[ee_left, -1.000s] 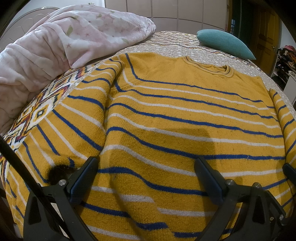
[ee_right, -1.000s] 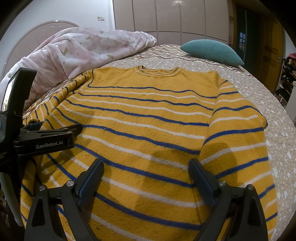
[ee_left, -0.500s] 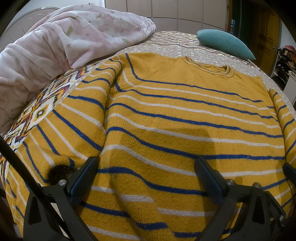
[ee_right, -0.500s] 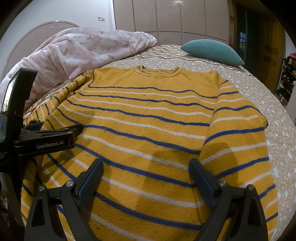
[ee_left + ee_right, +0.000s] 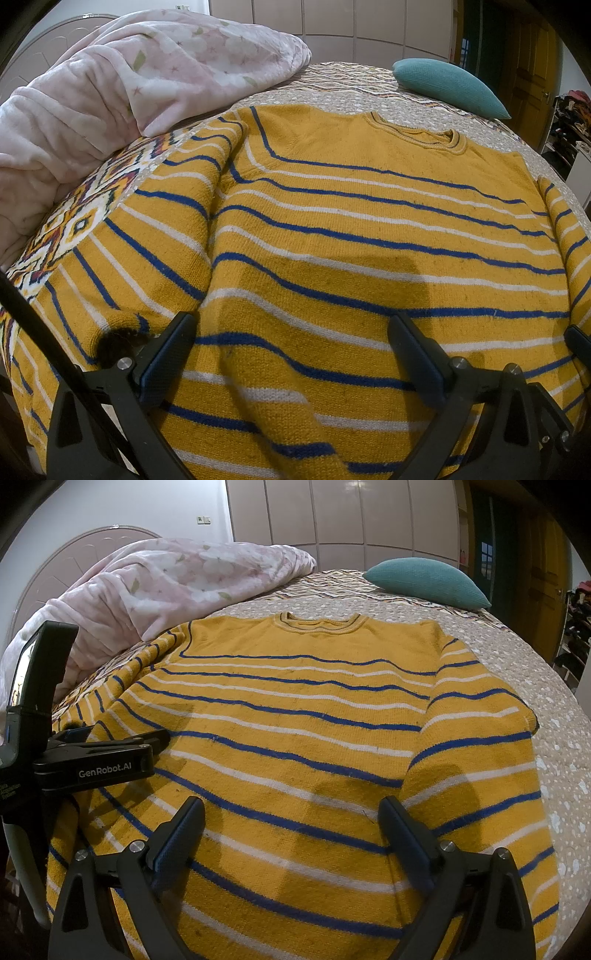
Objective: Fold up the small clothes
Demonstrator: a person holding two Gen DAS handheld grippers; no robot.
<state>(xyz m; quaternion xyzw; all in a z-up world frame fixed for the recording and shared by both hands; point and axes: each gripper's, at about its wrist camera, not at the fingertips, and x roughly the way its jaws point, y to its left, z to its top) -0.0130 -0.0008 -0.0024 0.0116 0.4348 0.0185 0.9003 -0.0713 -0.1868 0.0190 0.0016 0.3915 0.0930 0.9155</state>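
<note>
A yellow sweater (image 5: 369, 229) with blue and white stripes lies flat on the bed, collar at the far end; it also shows in the right wrist view (image 5: 303, 716). Its left sleeve (image 5: 147, 240) lies alongside the body, its right sleeve (image 5: 476, 760) is folded down along the right side. My left gripper (image 5: 291, 332) is open and empty, just above the lower part of the sweater. My right gripper (image 5: 291, 816) is open and empty above the lower right part. The left gripper's body (image 5: 96, 760) shows at the left of the right wrist view.
A pink floral blanket (image 5: 129, 81) is heaped at the far left of the bed. A teal pillow (image 5: 424, 579) lies at the far end. The patterned bedspread (image 5: 554, 709) is bare to the right of the sweater. Wardrobe doors and a wooden door stand behind.
</note>
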